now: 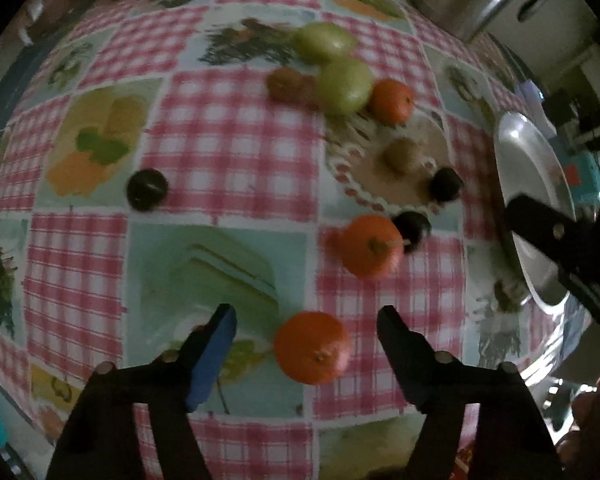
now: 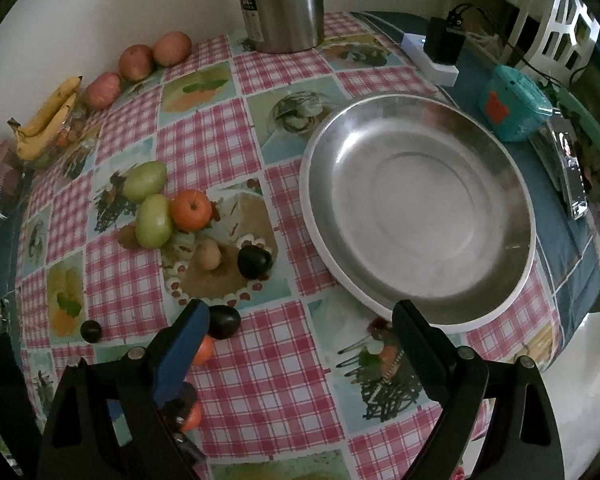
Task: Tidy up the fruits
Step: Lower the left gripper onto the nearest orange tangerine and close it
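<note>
My left gripper [image 1: 306, 320] is open, its fingers either side of an orange [image 1: 313, 347] on the checked tablecloth, not touching it. A second orange [image 1: 371, 245] lies beyond with a dark plum [image 1: 412, 227] beside it. Further off are two green fruits [image 1: 346, 84], a third orange [image 1: 392, 101], a kiwi [image 1: 402, 154] and more plums [image 1: 147, 189]. My right gripper [image 2: 300, 312] is open and empty, hovering at the near rim of the empty steel bowl [image 2: 418, 204]. The same fruit cluster [image 2: 190, 208] lies to its left.
A steel kettle [image 2: 282, 0] stands at the back. Bananas [image 2: 48, 116] and three apples [image 2: 136, 62] lie along the back left wall. A teal box [image 2: 514, 102], a power strip [image 2: 432, 56] and a phone [image 2: 572, 172] sit on the right.
</note>
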Demonstrator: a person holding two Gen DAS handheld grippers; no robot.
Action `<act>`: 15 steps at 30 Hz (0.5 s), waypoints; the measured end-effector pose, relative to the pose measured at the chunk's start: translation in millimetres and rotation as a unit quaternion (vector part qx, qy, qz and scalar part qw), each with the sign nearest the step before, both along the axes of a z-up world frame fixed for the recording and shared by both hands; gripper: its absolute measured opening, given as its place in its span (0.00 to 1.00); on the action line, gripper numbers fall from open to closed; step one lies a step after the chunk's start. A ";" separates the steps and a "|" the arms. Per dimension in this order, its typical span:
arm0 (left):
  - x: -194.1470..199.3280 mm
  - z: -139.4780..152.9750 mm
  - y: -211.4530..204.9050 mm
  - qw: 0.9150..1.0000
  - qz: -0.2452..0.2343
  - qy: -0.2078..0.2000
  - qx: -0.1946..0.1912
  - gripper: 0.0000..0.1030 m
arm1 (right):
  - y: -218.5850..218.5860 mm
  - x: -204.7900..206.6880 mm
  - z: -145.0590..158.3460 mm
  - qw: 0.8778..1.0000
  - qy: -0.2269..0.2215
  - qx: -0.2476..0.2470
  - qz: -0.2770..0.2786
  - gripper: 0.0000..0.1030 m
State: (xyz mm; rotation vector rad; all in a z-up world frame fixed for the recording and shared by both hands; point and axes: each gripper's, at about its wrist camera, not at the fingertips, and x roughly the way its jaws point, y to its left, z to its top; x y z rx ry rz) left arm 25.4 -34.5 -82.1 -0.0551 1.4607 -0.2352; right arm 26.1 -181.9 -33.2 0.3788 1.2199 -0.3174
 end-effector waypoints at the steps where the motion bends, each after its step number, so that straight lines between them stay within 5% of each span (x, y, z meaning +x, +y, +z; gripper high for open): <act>1: 0.7 1.1 -3.0 1.000 -0.006 0.003 0.001 0.71 | -0.3 0.8 -0.3 1.000 0.001 -0.001 0.001 0.90; 15: -6.4 -8.5 -23.5 0.999 -0.031 0.012 0.030 0.42 | 0.8 1.8 -0.5 1.000 0.003 0.000 0.002 0.90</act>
